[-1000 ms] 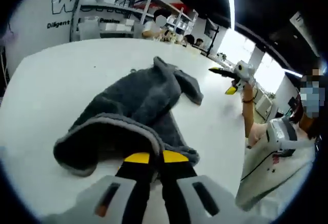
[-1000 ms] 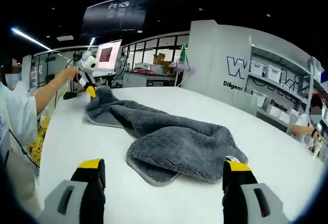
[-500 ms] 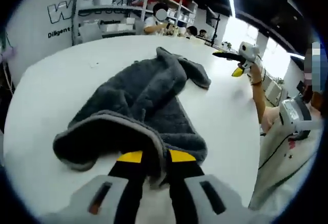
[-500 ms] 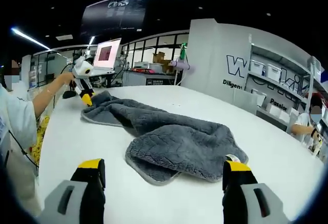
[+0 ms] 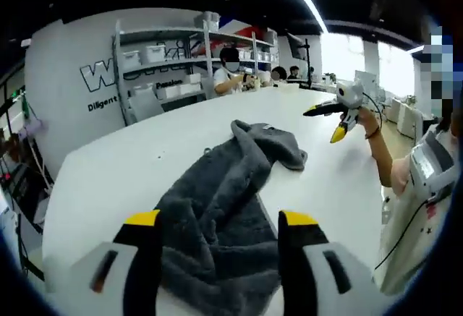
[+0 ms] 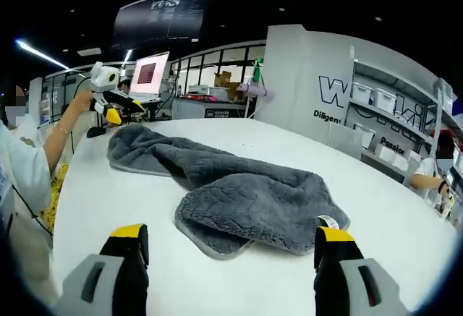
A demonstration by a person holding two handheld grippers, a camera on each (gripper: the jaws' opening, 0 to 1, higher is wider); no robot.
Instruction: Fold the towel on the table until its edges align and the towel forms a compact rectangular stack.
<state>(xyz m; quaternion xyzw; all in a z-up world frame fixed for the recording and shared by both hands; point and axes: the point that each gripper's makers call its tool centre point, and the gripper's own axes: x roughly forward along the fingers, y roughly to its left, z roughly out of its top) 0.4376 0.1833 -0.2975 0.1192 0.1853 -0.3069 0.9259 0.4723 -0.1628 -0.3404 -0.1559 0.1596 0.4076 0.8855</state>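
Note:
A crumpled grey towel (image 5: pixel 217 207) lies stretched across the white round table (image 5: pixel 108 171). In the left gripper view, my left gripper (image 5: pixel 221 219) is open, its yellow-tipped jaws standing either side of the towel's near end without holding it. The towel's far end (image 5: pixel 271 142) lies toward my right gripper (image 5: pixel 327 121), held in a hand above the table's right side. In the right gripper view, my right gripper (image 6: pixel 231 233) is open and empty, short of the towel's rounded folded lump (image 6: pixel 253 204). The left gripper (image 6: pixel 116 106) hovers over the towel's far end (image 6: pixel 134 146).
A person in white (image 5: pixel 427 178) stands at the table's right edge. Shelves with bins (image 5: pixel 166 63) and seated people (image 5: pixel 231 77) lie behind the table. A monitor (image 6: pixel 148 77) stands past the far rim. Bare tabletop surrounds the towel.
My left gripper has opened and let go of the towel's edge, then lifted; that edge now lies flat on the table. The right gripper has stayed open and still.

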